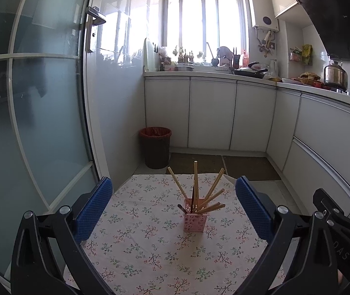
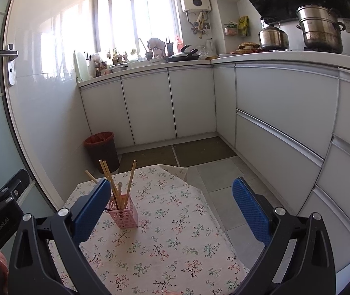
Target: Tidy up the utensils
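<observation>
Pink and light, the perforated holder [image 1: 195, 220] stands mid-tablecloth [image 1: 150, 258] with chopsticks [image 1: 194, 186] splayed upright in it, so either wide-spread, empty gripper, left [image 1: 173, 211] or right [image 2: 172, 210], both nearer than the holder, might tip it by brushing those sticks.

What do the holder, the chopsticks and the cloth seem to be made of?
Holder: probably plastic, pink and matt, its walls pierced with a moulded pattern of holes.
Chopsticks: likely bamboo or wood, pale tan, plain and unlacquered; one or two darker sticks cannot be judged.
Cloth: woven fabric, floral print, with soft creases.
</observation>
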{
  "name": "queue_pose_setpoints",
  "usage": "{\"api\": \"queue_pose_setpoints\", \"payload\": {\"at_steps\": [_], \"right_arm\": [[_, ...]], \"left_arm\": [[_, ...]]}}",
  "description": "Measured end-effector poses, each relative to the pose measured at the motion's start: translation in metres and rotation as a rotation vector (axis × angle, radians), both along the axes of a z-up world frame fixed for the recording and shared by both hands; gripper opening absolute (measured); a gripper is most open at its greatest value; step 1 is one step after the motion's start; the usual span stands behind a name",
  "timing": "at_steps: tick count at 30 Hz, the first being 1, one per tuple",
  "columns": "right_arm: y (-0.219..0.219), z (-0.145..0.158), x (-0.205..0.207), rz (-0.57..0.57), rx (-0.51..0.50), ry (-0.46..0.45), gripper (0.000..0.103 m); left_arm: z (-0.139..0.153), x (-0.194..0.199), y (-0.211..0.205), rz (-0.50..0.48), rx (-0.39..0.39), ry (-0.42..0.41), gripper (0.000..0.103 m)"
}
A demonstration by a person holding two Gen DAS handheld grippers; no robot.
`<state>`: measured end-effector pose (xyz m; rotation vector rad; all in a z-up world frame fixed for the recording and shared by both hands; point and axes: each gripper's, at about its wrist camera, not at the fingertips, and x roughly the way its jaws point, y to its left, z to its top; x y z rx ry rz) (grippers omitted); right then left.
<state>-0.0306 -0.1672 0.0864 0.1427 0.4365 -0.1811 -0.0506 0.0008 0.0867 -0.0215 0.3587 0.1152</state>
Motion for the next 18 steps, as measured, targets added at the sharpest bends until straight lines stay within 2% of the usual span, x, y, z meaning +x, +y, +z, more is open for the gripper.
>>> {"api": "queue_pose_setpoints", "payload": {"at_steps": [3, 7, 9, 10, 18], "right_arm": [[-0.0008, -0.0006, 0.0005, 0.001, 0.004, 0.004, 0.096], [-0.0032, -0.0020, 0.0011, 0.005, 0.017, 0.012, 0.096], [-0.0041, -0.0024, 0.0006, 0.003, 0.016, 0.011, 0.096], [-0.0049, -0.0023, 0.0003, 0.002, 0.017, 0.009, 0.096], [-0.0066, -0.0017, -0.0003, 0.003, 0.020, 0.007, 0.096]], "left_arm": [[0.0005, -0.0025, -0.0004, -0.007, 0.009, -0.022, 0.095], [-0.0006, -0.0039, -0.0055, -0.031, 0.036, -0.033, 0.083], [-0.0020, -0.0026, -0.0064, -0.030, 0.036, -0.029, 0.085], [-0.0023, -0.0020, -0.0060, -0.031, 0.031, -0.025, 0.096], [-0.0028, 0.0021, -0.0030, -0.020, 0.018, 0.012, 0.096]]}}
